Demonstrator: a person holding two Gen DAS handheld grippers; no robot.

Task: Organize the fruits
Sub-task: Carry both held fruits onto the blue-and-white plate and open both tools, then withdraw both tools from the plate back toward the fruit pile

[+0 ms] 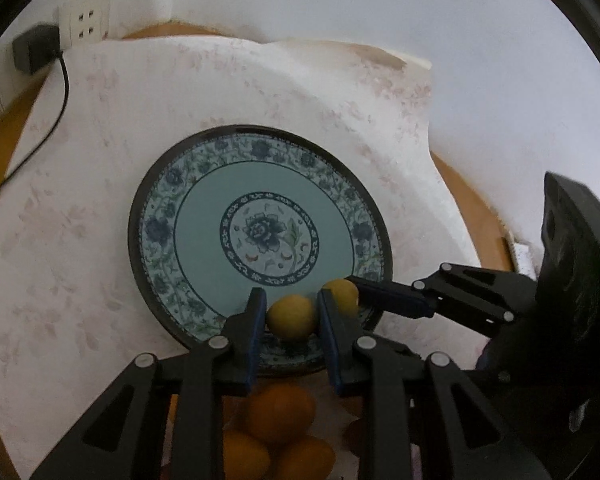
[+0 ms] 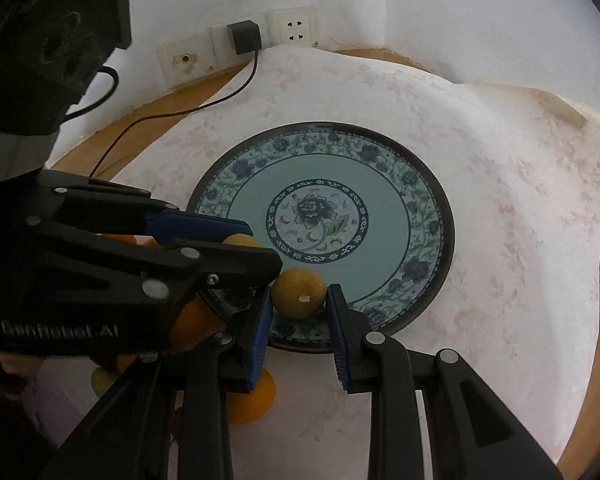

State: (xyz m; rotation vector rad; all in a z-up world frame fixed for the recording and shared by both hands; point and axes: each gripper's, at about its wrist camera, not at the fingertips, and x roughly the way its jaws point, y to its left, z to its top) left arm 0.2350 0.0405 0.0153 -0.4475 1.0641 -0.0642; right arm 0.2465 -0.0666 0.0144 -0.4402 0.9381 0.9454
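Near: pile of oranges (image 1: 280,408), round and smooth-skinned, on the cloth just short of the plate, under the left tongs; right wrist view shows one orange (image 2: 256,400) below the right tongs and more behind the left unit

Left tongs (image 1: 292,316): black plastic linkage, blue ribbed pads. Jaws part-way open around a small yellow fruit (image 1: 291,317), roundish with matte skin, over the near rim of the plate. Pads sit at both its sides, look to be in contact; firm clamp or not, can't tell

Right tongs (image 2: 299,300): same build, jaws part-way open around a second yellow fruit (image 2: 299,293), pale stem scar facing the camera. Left pad touching or nearly so, thin gap seems to show at the right pad; can't tell if it's clamped. In left wrist view that fruit (image 1: 342,290) sits just right of the first one, the right unit's finger tip against it

Both fruits are at the near edge of the plate, side by side, close or touching

Plate (image 1: 260,184): round, glossy, dark rim, blue-green floral border band, flat teal field, floral medallion in the centre

Cloth (image 2: 500,220): white, faint pink floral print, wrinkled and lifted at the far edge, over a round wooden tabletop (image 2: 148,108)

Far: white wall, socket plates (image 2: 292,26), black adapter (image 2: 244,38) plugged in, thin black cable (image 2: 204,106) trailing over the tabletop
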